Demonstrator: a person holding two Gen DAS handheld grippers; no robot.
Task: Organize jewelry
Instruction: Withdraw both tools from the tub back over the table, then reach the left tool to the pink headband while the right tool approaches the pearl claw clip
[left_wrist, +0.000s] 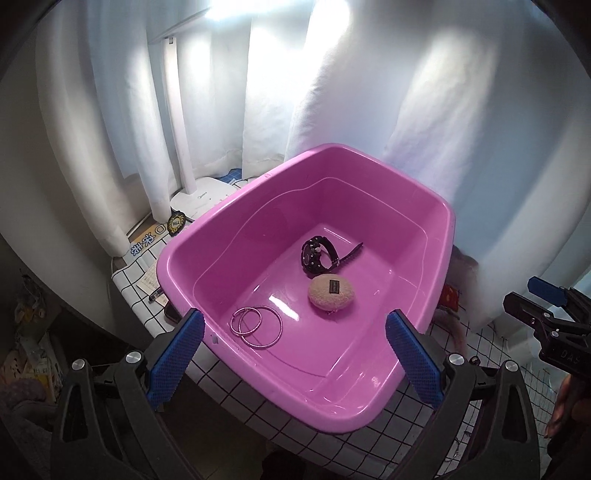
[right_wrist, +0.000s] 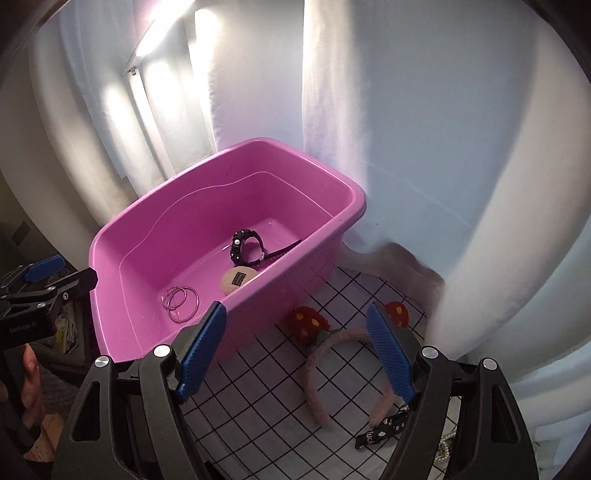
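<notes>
The left claw (left_wrist: 293, 354) hangs wide apart and empty over the near rim of the pink tub (left_wrist: 448, 236), which holds a black watch (left_wrist: 319, 254), a beige puff (left_wrist: 331, 291) and pink hoop bangles (left_wrist: 256, 325). The right claw (right_wrist: 297, 349), also wide and empty, hovers above a pink fuzzy headband (right_wrist: 325, 350) lying on the checked tabletop (right_wrist: 258, 373) just beside the tub.

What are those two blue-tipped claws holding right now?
Nothing. The left hand-held gripper and right hand-held gripper are both open and empty; the headband lies untouched.
</notes>
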